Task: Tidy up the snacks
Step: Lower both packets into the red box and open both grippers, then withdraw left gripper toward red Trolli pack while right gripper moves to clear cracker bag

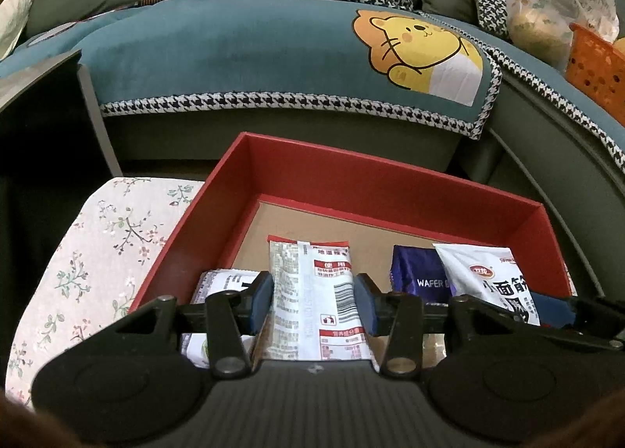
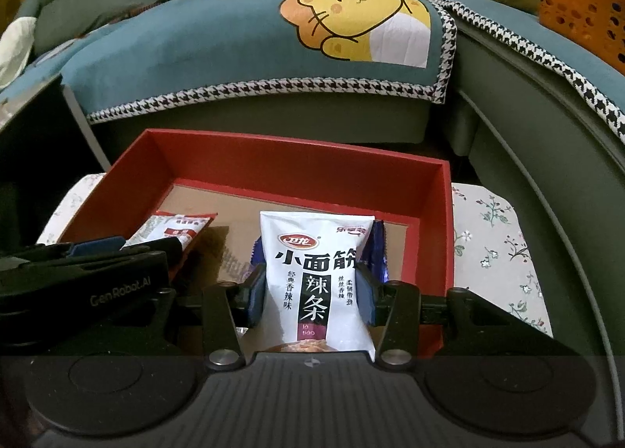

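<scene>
Left tongs [image 1: 314,301] clamp the silver-and-red packet [image 1: 312,291] over the red box [image 1: 351,174], near side. Right tongs [image 2: 310,291] grip the white spicy-strip bag [image 2: 316,276], purple wafer pack [image 2: 377,248] just behind it inside the box on the floral bench [image 2: 496,229].

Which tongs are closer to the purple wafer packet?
Right. The right tongs hold the white spicy-strip bag right in front of the purple wafer packet; the left tongs grip a red-and-white packet off to its left.
</scene>
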